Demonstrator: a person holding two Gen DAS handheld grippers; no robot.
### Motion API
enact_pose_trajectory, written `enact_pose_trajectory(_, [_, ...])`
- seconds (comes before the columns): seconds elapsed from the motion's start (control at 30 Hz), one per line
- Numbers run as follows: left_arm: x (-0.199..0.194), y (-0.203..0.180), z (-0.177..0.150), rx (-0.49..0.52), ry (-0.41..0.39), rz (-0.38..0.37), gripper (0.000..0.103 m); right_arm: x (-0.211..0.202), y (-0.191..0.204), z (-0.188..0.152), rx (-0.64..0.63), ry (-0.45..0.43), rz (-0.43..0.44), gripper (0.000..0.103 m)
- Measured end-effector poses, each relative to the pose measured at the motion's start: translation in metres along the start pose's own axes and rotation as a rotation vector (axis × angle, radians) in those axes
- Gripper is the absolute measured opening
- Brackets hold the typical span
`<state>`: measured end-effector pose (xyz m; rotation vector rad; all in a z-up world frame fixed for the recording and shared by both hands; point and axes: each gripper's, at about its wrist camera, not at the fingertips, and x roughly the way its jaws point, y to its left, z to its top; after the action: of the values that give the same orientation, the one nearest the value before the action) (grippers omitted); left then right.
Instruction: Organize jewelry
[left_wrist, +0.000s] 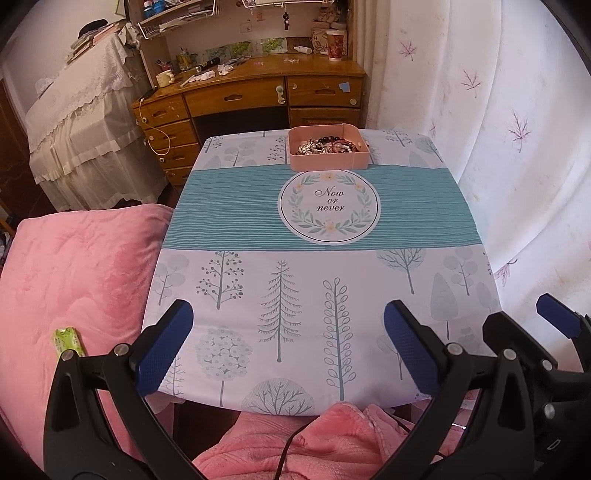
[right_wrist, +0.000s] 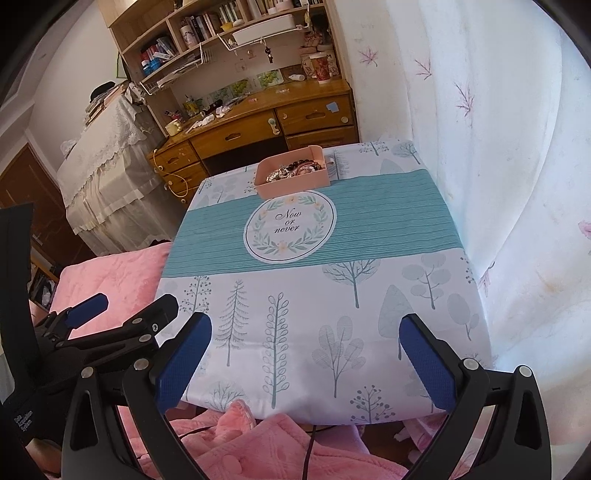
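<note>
Jewelry (left_wrist: 325, 146) lay tangled, pieces hard to tell apart, in pink tray (left_wrist: 328, 160) at upper centre of cloth (left_wrist: 295, 295). "Now or never" read on roundel (left_wrist: 328, 203). Left gripper (left_wrist: 288, 345) and right gripper (right_wrist: 306, 354) both spread wide, empty, bottom of frame.

Soft daylight through the curtain (right_wrist: 498, 147) at my right lights both sharp views evenly, with fisheye bending and dark corners.

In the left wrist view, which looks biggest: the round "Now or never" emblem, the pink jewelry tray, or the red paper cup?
1. Round "Now or never" emblem
2. Pink jewelry tray
3. Red paper cup

The cup stands farthest away on the wooden desk, so its smallness is partly distance.
</note>
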<state>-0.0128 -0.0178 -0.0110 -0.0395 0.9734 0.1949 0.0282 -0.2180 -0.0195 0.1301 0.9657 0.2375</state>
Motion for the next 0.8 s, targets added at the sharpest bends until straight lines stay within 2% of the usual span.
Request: enact_pose_trajectory(0.8, [-0.012, -0.013, 0.013, 0.032, -0.013, 0.016, 0.102, -0.012, -0.006, 0.011, 0.004, -0.006, -0.035, 0.102])
